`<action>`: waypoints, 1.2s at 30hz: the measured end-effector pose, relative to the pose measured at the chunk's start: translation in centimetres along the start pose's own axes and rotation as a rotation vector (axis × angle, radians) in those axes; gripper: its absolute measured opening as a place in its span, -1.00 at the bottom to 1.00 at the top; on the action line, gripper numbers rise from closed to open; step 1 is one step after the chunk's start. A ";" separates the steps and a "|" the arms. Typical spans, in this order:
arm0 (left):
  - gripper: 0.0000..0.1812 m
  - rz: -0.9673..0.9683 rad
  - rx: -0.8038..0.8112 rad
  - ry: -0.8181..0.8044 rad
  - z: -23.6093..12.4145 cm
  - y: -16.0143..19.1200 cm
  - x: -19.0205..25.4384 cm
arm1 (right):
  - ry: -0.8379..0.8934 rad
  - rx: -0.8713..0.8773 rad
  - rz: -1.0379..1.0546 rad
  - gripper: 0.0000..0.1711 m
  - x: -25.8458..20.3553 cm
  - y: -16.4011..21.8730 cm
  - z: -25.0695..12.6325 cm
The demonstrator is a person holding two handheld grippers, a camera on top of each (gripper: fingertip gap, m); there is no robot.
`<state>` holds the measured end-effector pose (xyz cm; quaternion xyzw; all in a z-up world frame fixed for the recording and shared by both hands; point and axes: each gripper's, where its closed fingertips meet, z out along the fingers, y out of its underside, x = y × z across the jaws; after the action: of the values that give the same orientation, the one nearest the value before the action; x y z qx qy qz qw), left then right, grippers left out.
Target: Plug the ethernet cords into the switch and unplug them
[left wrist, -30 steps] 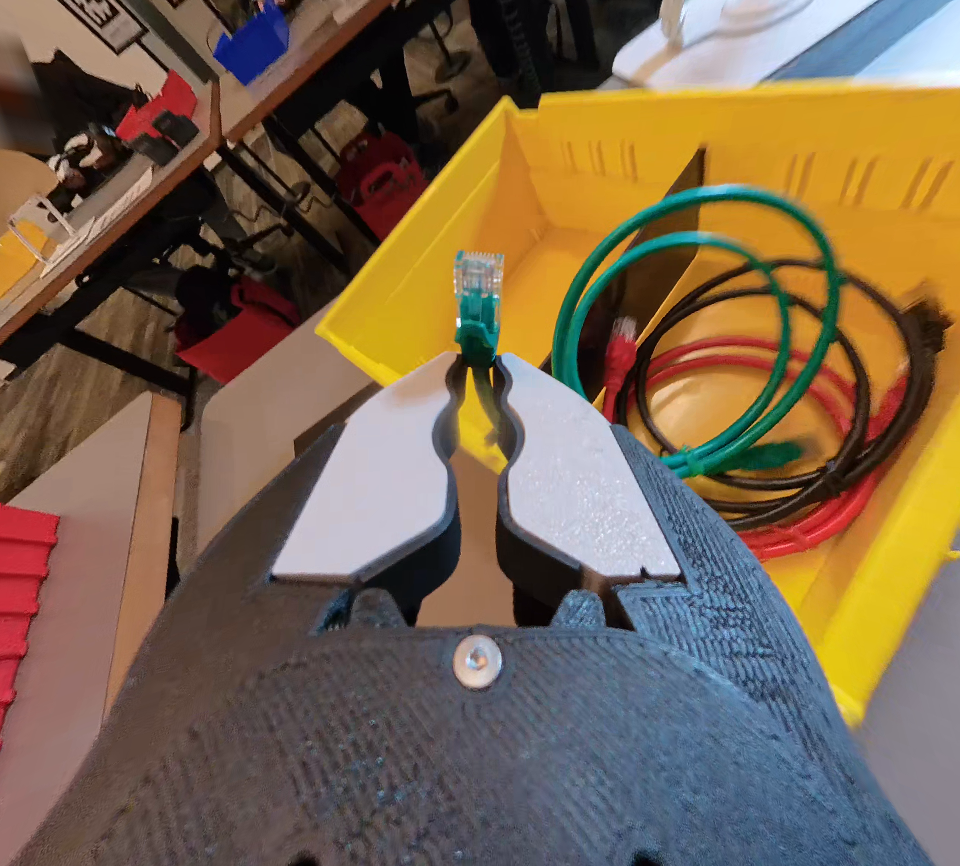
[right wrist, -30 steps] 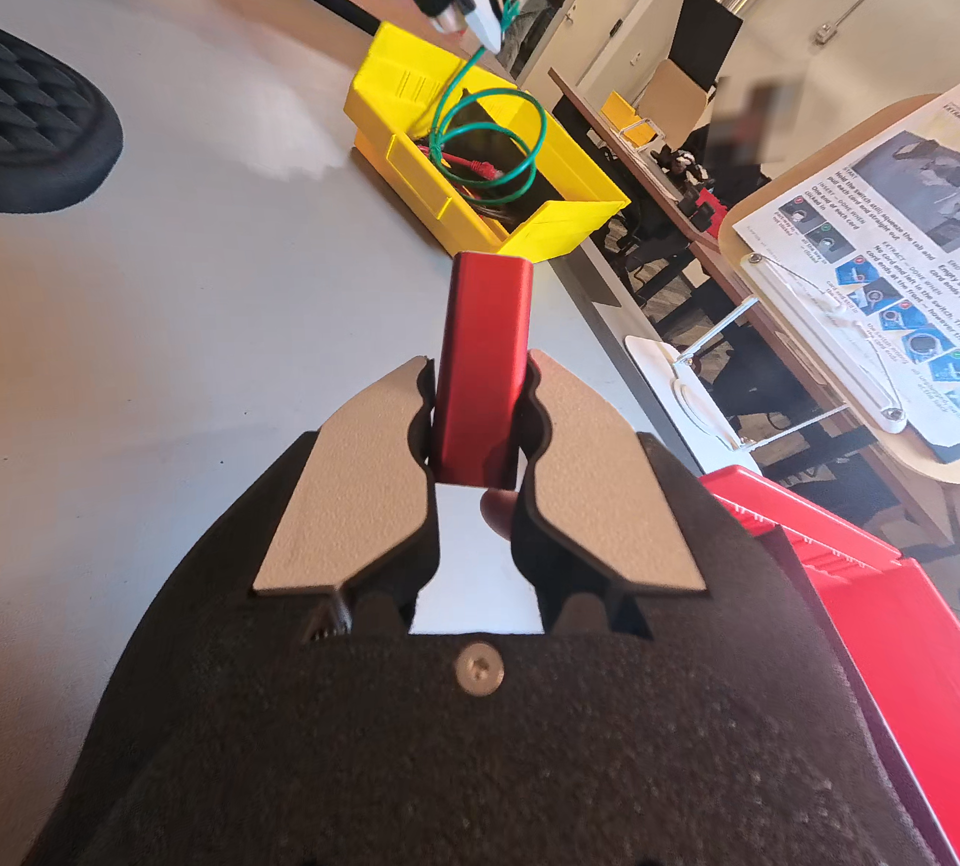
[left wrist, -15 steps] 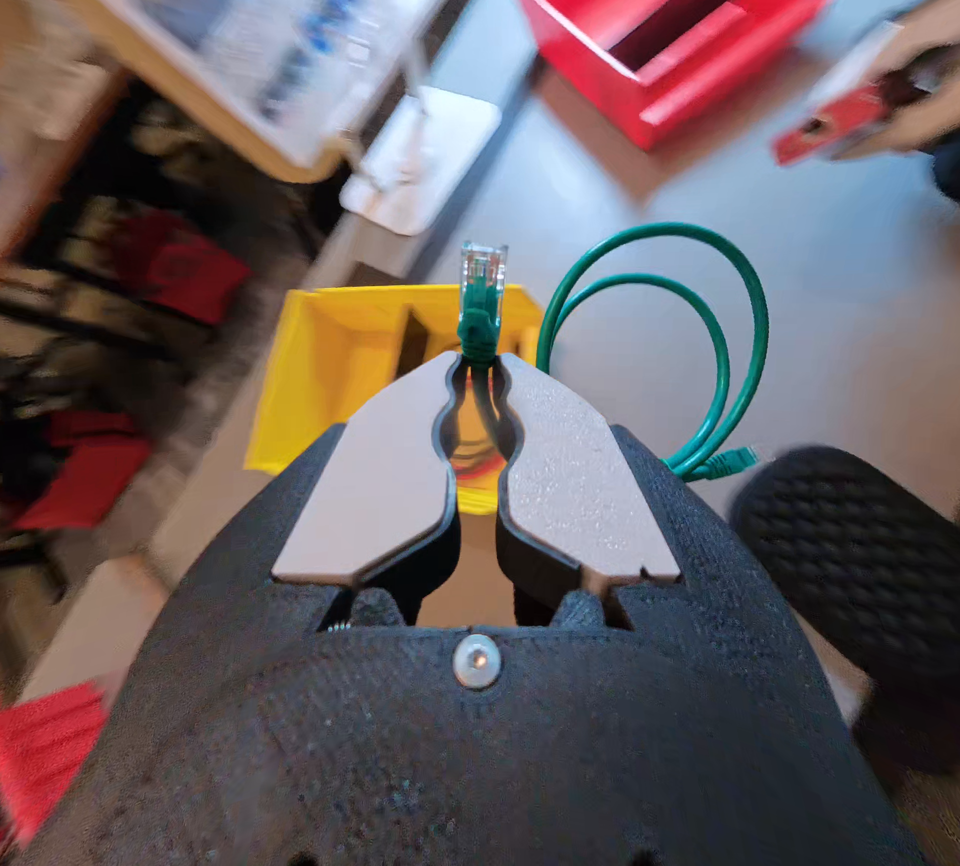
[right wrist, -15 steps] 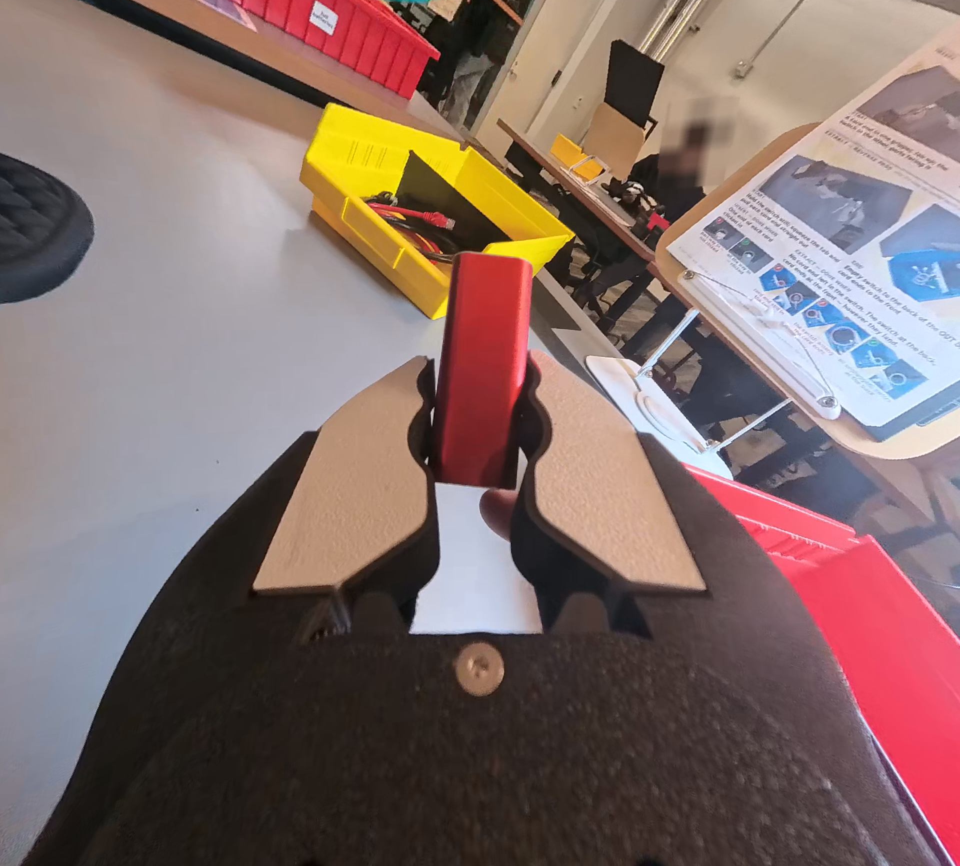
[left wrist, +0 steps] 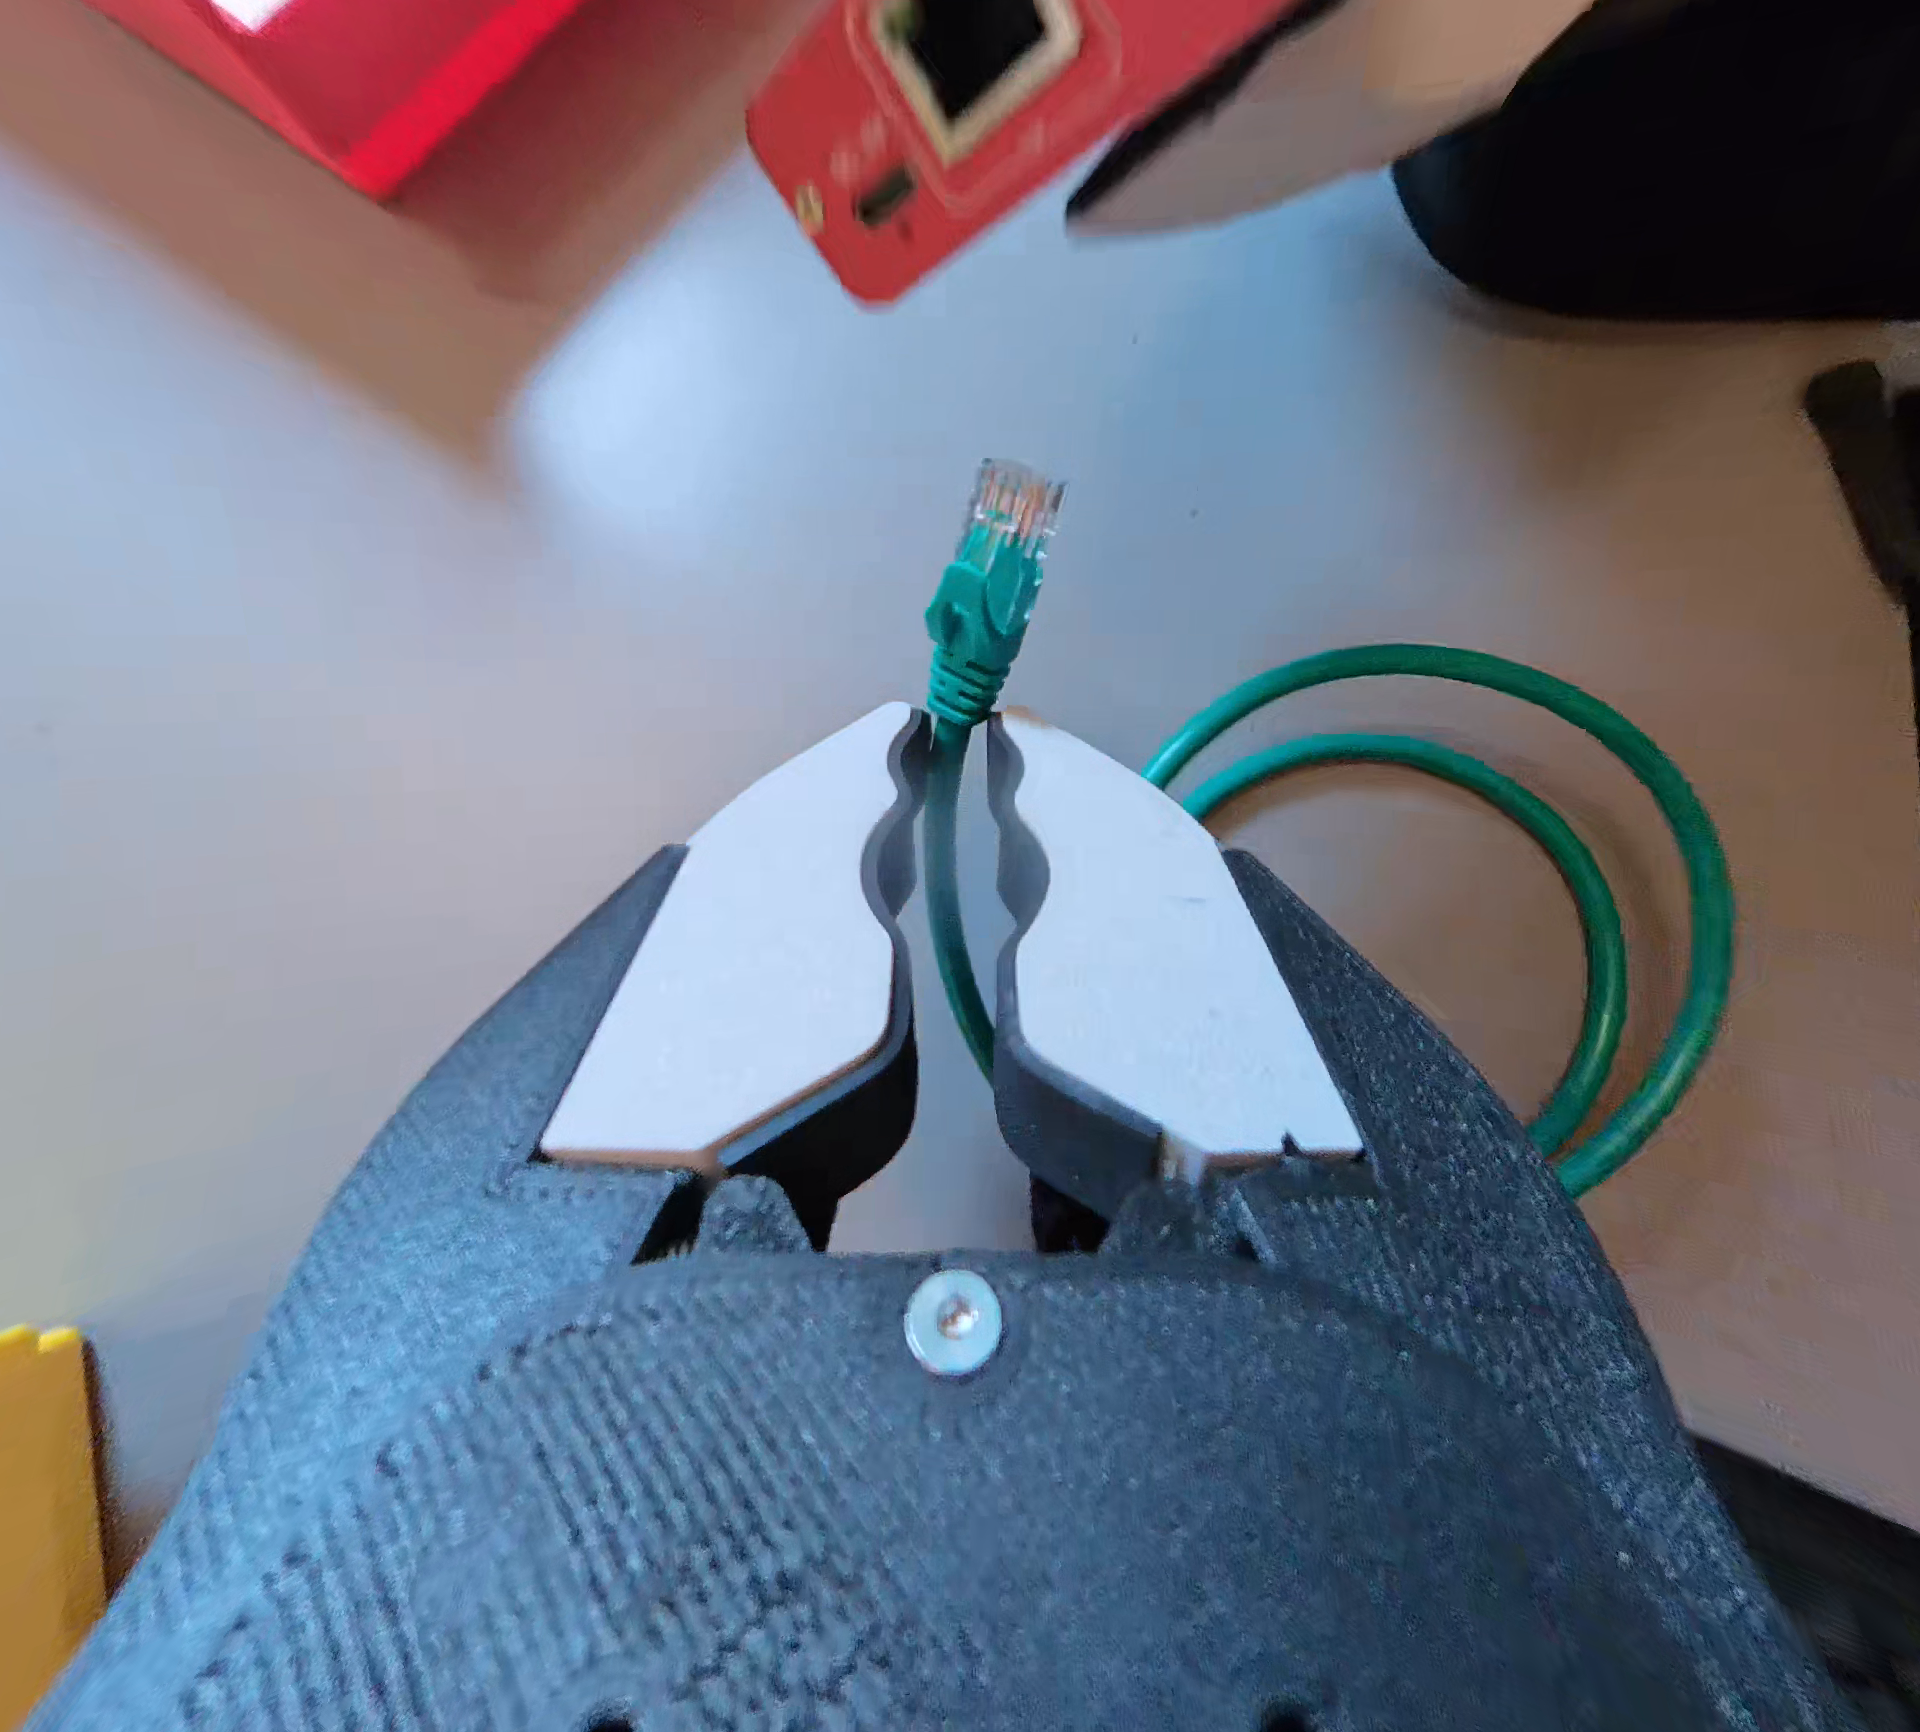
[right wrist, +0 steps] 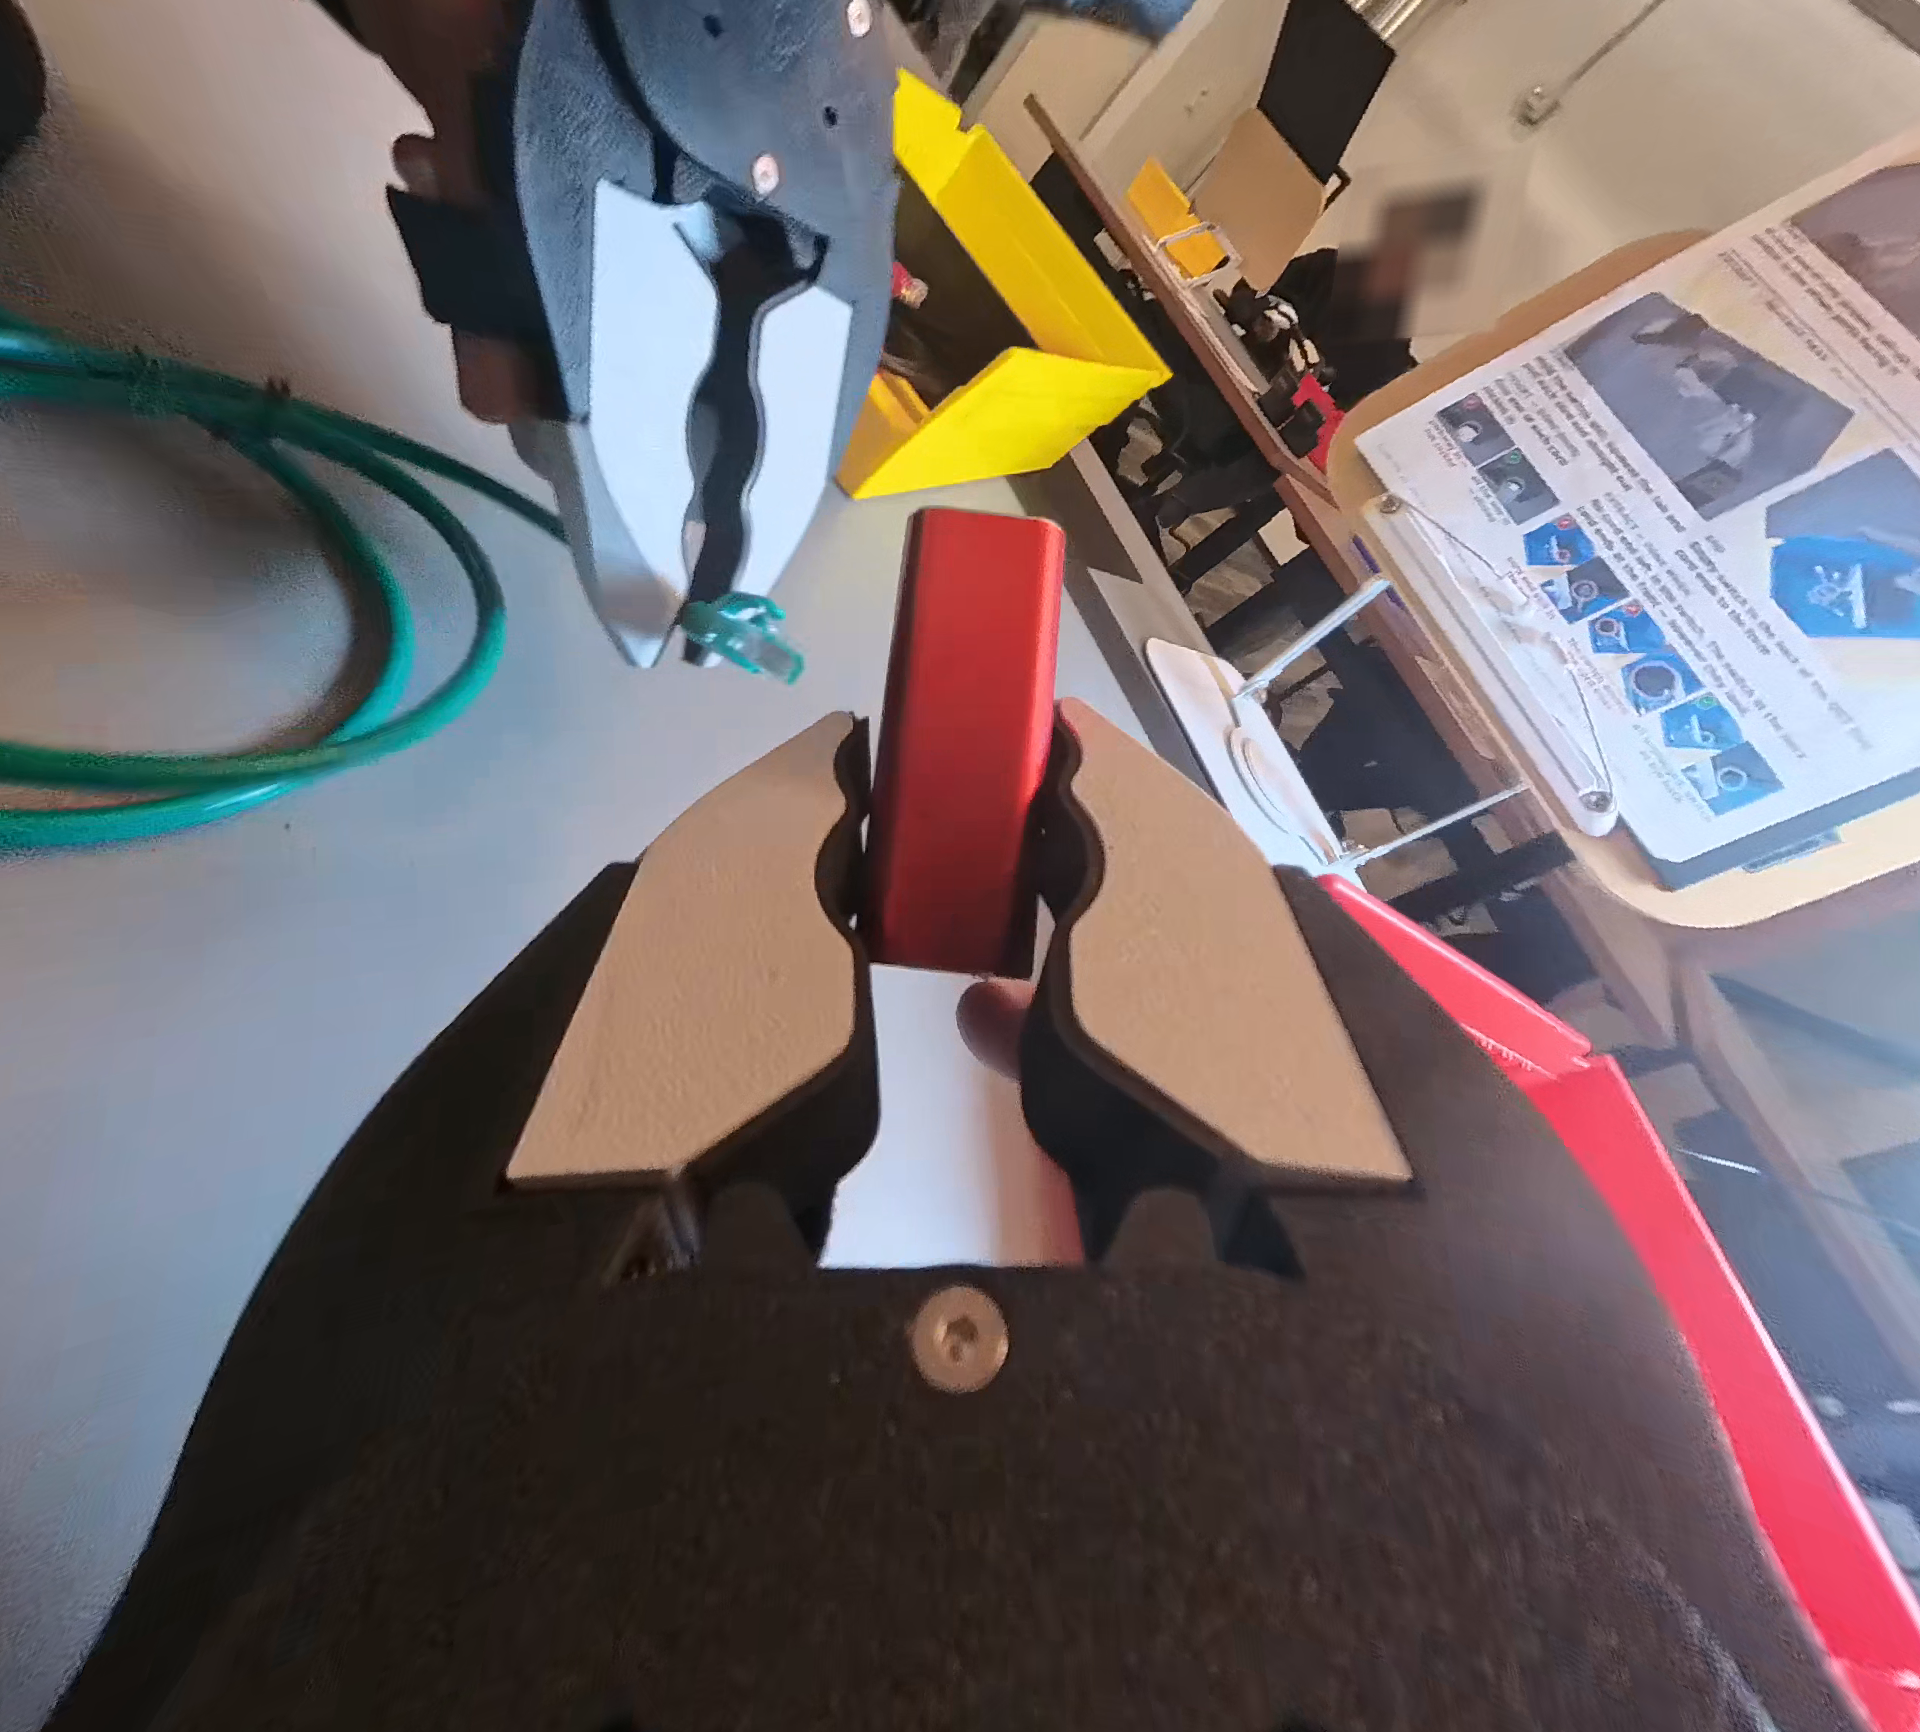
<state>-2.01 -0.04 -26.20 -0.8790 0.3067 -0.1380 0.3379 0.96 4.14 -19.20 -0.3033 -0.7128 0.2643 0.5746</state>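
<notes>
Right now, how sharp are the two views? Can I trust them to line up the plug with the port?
Left wrist view: plug and left gripper are sharp; the switch is motion-blurred, its port still readable. Right wrist view: switch and right gripper are sharp; the cord is smeared. Both bend at the edges.

Both claws (left wrist: 958, 726) (right wrist: 958, 726) clamped, tips close together

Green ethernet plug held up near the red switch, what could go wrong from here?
1. The left claw pinches the green cord behind the plug, which leans off-line from the port; it may miss or jam.
2. The right claw grips only one end of the red switch, so pushing could pivot it.
</notes>
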 end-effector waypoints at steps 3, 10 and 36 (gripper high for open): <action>-0.88 0.009 0.092 -0.008 0.2 -0.7 0.0 | -0.037 -0.023 -0.060 -0.66 -1.0 0.4 0.3; -0.78 0.035 0.176 0.034 0.5 -0.1 0.6 | -0.066 -0.064 -0.155 -0.66 -1.8 1.3 0.2; -0.88 -0.099 -0.136 0.127 1.9 0.4 0.1 | -0.193 -0.222 -0.644 -0.66 -3.8 4.5 0.8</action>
<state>-1.27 0.67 -27.86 -0.9035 0.2923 -0.1890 0.2502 1.32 4.38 -25.15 -0.0971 -0.8472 0.0178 0.5221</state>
